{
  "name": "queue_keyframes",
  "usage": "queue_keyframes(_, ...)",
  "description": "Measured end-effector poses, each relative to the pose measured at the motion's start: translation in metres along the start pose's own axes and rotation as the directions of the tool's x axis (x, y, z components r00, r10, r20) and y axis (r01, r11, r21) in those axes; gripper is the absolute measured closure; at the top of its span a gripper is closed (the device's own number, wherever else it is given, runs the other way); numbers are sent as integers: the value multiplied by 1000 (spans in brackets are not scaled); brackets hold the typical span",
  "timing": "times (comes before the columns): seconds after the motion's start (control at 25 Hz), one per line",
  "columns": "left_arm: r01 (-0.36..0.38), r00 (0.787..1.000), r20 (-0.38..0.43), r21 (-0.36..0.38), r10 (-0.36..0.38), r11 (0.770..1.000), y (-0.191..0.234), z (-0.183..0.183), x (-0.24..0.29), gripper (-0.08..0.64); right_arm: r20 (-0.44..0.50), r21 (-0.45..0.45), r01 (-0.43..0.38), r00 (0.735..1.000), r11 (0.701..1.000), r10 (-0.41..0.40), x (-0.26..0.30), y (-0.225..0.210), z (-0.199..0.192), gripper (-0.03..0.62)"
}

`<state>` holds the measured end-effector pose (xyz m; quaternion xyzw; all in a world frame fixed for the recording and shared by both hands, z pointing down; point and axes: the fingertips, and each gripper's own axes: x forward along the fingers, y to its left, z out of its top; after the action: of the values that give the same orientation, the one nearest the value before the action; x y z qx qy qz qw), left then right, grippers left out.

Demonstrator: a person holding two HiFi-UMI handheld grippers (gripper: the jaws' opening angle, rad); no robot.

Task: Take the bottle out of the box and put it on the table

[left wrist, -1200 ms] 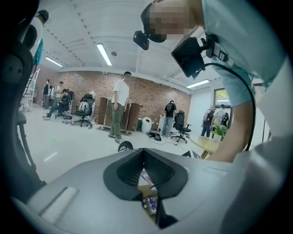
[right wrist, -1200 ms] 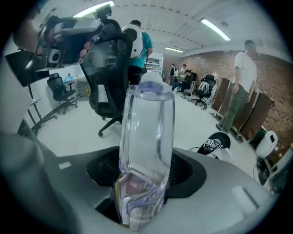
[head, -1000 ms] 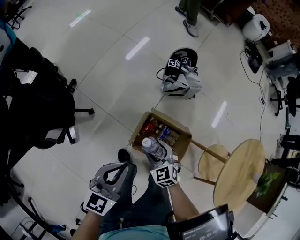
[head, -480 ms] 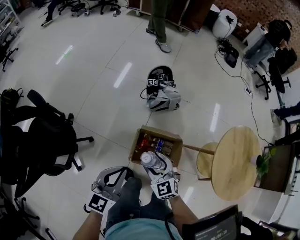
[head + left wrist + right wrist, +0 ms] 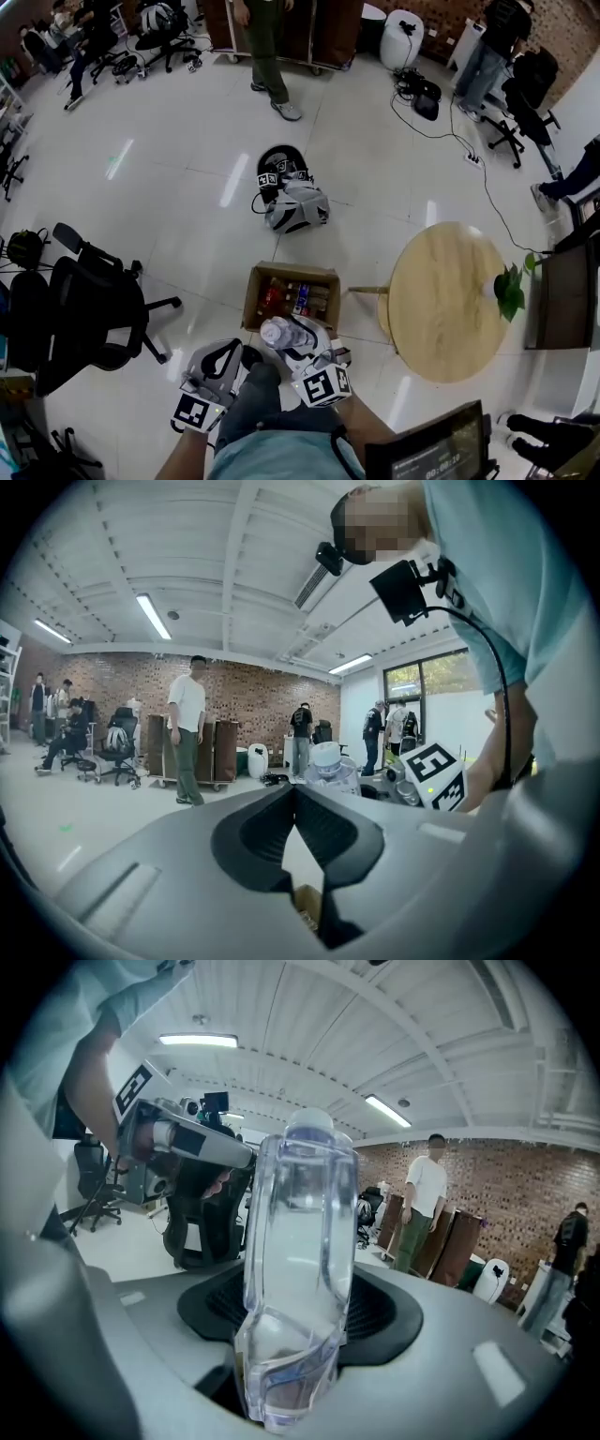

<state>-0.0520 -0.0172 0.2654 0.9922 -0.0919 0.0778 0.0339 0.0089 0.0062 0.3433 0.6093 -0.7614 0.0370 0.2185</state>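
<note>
Both grippers are higher above the box (image 5: 255,298) now; right gripper (image 5: 289,337) grasps the clear bottle (image 5: 300,1269), left gripper (image 5: 231,347) is clenched, empty.

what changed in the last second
The right hand-held gripper lifted the clear plastic bottle up and back, clear of the brown cardboard box; the left hand-held gripper rose too, shut and empty. Grip on the bottle, box and round wooden table unchanged.
</note>
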Motion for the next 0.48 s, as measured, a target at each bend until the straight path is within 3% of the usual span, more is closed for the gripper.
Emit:
queue_keyframes(0.24,32,999,-11,21,-31,999,-72,10,24,549,57,5,39,998,999,-39,-77,-22,-9,316)
queue_keyframes(0.48,124,992,26,61,-126,990,-118,32,68,549,108,123,138,983,983,-152,-139,-55,-15,316)
